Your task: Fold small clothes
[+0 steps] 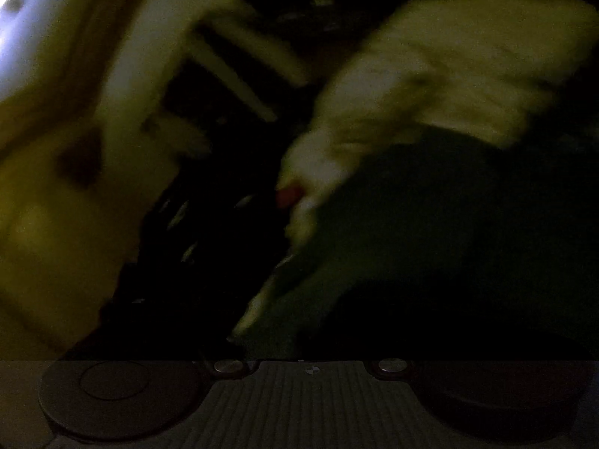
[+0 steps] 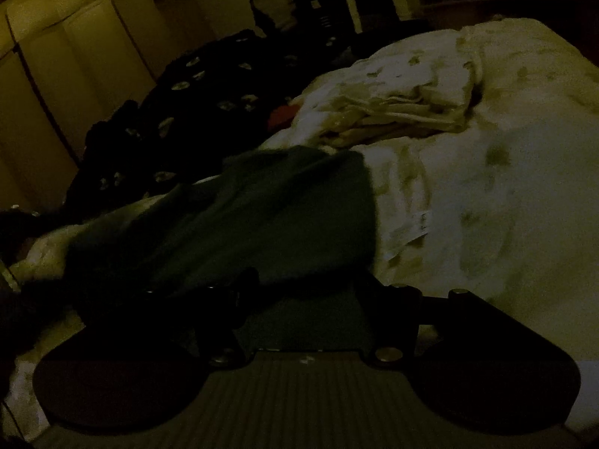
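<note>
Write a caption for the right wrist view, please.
Right gripper over a dark green garment on pale printed bedding.

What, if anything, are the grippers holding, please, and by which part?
The right gripper has the near edge of the green cloth between its fingers; whether they pinch it is too dark to tell. The blurred left view shows nothing held.

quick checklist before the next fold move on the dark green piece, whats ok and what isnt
1. Dark green garment lies between the right claw fingers: ok.
2. Right claw actually pinching it: cannot tell, too dark.
3. Garment lying flat: not ok, it is rumpled over the pale patterned bedding.
4. Pale folded pile out of the garment's way: ok, it sits further back.
5. Left wrist view sharp enough to aim by: not ok, heavily blurred.
</note>
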`<state>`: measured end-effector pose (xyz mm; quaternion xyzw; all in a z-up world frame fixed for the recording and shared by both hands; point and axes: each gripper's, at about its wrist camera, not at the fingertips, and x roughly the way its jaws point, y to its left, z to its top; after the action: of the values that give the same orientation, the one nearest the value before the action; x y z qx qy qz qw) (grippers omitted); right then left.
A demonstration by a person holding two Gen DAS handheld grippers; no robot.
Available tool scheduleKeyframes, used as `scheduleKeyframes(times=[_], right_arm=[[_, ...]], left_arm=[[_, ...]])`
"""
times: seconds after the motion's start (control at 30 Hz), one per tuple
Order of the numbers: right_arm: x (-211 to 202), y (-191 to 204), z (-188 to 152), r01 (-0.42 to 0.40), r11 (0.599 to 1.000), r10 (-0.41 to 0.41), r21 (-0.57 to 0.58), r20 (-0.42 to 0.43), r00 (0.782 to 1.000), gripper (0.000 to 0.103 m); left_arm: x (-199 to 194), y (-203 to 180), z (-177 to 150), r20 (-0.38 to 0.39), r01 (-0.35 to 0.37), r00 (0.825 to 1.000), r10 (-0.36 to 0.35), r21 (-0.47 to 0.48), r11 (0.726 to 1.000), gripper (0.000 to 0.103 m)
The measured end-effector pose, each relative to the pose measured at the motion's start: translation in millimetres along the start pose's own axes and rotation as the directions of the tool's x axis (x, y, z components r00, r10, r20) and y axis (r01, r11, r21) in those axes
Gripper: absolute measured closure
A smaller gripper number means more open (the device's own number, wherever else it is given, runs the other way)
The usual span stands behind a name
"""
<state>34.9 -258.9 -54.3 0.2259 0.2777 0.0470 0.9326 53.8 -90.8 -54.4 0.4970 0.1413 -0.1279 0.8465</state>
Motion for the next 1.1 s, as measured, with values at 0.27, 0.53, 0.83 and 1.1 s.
scheduleKeyframes(times=[0.27, 0.53, 0.83, 1.1], right_arm=[[-6.1, -29.7, 7.7, 0.065, 0.996, -0.066, 0.068, 0.02, 0.998, 0.04], [-5.7, -12.6, 11.6, -0.068, 0.997, 0.067, 0.033, 0.038, 0.997, 0.04], [34.1, 124.0, 3.7, -0.202, 0.882, 0.187, -0.426, -0.076, 0.979, 0.041], [63.5, 120.5, -8.7, -0.097, 0.895, 0.079, -0.435, -0.059, 0.995, 0.093]], left_arm=[[-7.2, 5.4, -17.4, -0.112, 0.103, 0.985, -0.133, -0.245, 0.964, 0.0], [-28.5, 43.0, -58.8, -0.188, 0.078, 0.963, -0.194, -0.494, 0.866, 0.0], [5.4, 65.5, -78.8, -0.342, -0.093, 0.931, -0.127, -0.56, 0.824, 0.0], [26.2, 77.7, -97.2, -0.356, -0.084, 0.913, -0.201, -0.645, 0.76, 0.0]])
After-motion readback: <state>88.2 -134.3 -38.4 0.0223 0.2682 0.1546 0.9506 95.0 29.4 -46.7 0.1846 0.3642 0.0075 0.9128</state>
